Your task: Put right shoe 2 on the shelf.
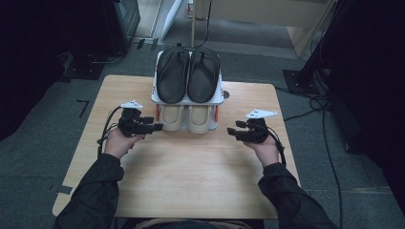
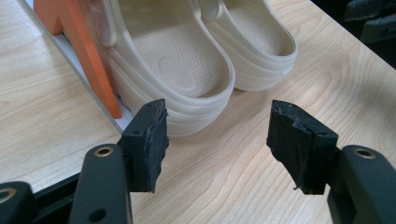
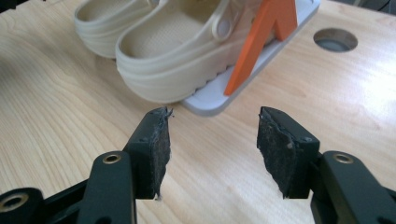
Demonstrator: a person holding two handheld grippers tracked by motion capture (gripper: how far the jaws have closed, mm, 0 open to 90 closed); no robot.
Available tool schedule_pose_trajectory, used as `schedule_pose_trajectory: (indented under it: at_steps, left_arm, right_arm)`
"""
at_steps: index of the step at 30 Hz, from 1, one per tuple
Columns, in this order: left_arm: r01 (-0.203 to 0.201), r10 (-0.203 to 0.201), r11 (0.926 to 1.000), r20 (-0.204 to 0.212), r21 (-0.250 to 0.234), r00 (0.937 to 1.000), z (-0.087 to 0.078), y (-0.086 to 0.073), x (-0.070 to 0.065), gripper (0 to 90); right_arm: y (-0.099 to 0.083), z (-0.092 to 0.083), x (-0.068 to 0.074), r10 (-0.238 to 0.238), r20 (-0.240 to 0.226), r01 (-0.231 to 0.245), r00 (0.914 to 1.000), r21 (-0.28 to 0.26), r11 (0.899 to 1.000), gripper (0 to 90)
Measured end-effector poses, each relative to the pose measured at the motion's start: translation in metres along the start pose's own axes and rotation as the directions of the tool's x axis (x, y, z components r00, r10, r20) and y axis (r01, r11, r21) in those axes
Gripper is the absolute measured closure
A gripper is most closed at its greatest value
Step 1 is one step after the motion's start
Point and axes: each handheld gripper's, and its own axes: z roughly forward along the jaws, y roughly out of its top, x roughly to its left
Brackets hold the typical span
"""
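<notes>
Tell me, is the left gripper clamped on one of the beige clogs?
No, the left gripper is open over bare table, short of the beige clogs.

The person wears a dark, slightly shiny jacket whose sleeves (image 1: pixel 98 183) end in gathered cuffs, and each hand carries a black claw topped by a pale grey three-cornered plate, with a black cable looping back from it along the forearm. The left claw (image 1: pixel 154 127) and right claw (image 1: pixel 232 130) are both built of matte black links with brass-coloured screw heads at the joints. Seen close up, the left claw (image 2: pixel 217 140) and the right claw (image 3: pixel 212 149) each have jaws faced with thick black foam pads (image 2: pixel 299 140), ragged and frayed at the edges.
</notes>
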Motion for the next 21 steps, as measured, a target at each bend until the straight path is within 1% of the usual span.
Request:
schedule_pose_trajectory:
  at_steps: [2, 3, 4, 5, 6, 7, 8, 10, 12, 13, 14, 15, 18, 21]
  left_arm:
    - [-0.006, 0.005, 1.0, -0.005, -0.007, 1.0, 0.001, 0.0, -0.001, 37.1]
    - [-0.002, 0.002, 0.9999, -0.003, -0.011, 1.0, 0.001, 0.001, -0.002, 36.9]
    - [-0.002, 0.002, 0.9999, 0.001, -0.015, 1.0, 0.001, 0.001, -0.003, 36.9]
    - [-0.005, 0.005, 0.9998, 0.003, -0.019, 1.0, 0.001, 0.001, -0.003, 36.9]
    - [-0.001, 0.001, 0.9997, 0.006, -0.023, 1.0, 0.001, 0.002, -0.004, 37.0]
    - [-0.004, 0.005, 0.9998, 0.009, -0.022, 0.9999, 0.001, 0.002, -0.004, 37.0]
    - [-0.007, 0.007, 0.9998, 0.009, -0.02, 0.9999, 0.002, 0.002, -0.005, 37.0]
    - [-0.019, 0.019, 0.9997, 0.014, -0.018, 0.9997, 0.003, 0.002, -0.007, 37.0]
    - [-0.032, 0.032, 0.9994, 0.019, -0.014, 0.9993, 0.005, 0.003, -0.009, 36.9]
    - [-0.035, 0.035, 0.9993, 0.029, -0.012, 0.999, 0.006, 0.003, -0.01, 36.9]
    - [-0.037, 0.038, 0.9992, 0.041, -0.012, 0.9984, 0.007, 0.003, -0.011, 36.9]
    - [-0.041, 0.041, 0.9991, 0.048, -0.009, 0.998, 0.009, 0.004, -0.012, 36.9]
    - [-0.058, 0.058, 0.9983, 0.045, 0.003, 0.9973, 0.012, 0.004, -0.015, 36.5]
    - [-0.068, 0.067, 0.9976, 0.052, 0.014, 0.9964, 0.016, 0.004, -0.018, 36.3]
  right_arm:
    - [-0.004, -0.001, 0.001, 0.007, 0.005, -0.007, 1.0, 0.022, 1.0, 43.6]
    - [-0.005, -0.001, 0.001, 0.002, 0.008, -0.002, 1.0, 0.031, 1.0, 42.4]
    - [-0.007, -0.002, 0.002, 0.0, 0.014, 0.0, 0.9999, 0.025, 1.0, 42.5]
    - [-0.01, -0.004, 0.003, -0.004, 0.019, 0.004, 0.9998, 0.003, 1.0, 43.1]
    - [-0.013, -0.004, 0.004, 0.01, 0.011, -0.01, 0.9999, -0.011, 1.0, 43.6]
    - [-0.014, -0.004, 0.004, 0.028, -0.007, -0.028, 0.9996, -0.005, 1.0, 43.5]
    - [-0.015, -0.004, 0.005, 0.042, -0.016, -0.042, 0.999, 0.009, 0.999, 43.4]
    - [-0.016, -0.002, 0.007, 0.026, -0.018, -0.026, 0.9995, 0.007, 1.0, 43.3]
    - [-0.016, 0.001, 0.011, 0.027, -0.032, -0.027, 0.9991, 0.01, 1.0, 43.0]
    - [-0.015, 0.002, 0.011, 0.011, -0.037, -0.011, 0.9992, 0.005, 1.0, 43.0]
    - [-0.015, 0.004, 0.013, 0.009, -0.039, -0.01, 0.9992, -0.001, 1.0, 43.1]
    - [-0.014, 0.005, 0.013, -0.002, -0.043, 0.002, 0.9991, -0.007, 1.0, 43.0]
    - [-0.014, 0.007, 0.012, 0.004, -0.052, -0.005, 0.9987, -0.023, 1.0, 42.9]
    - [-0.015, 0.008, 0.009, 0.015, -0.047, -0.016, 0.9988, -0.017, 1.0, 42.9]
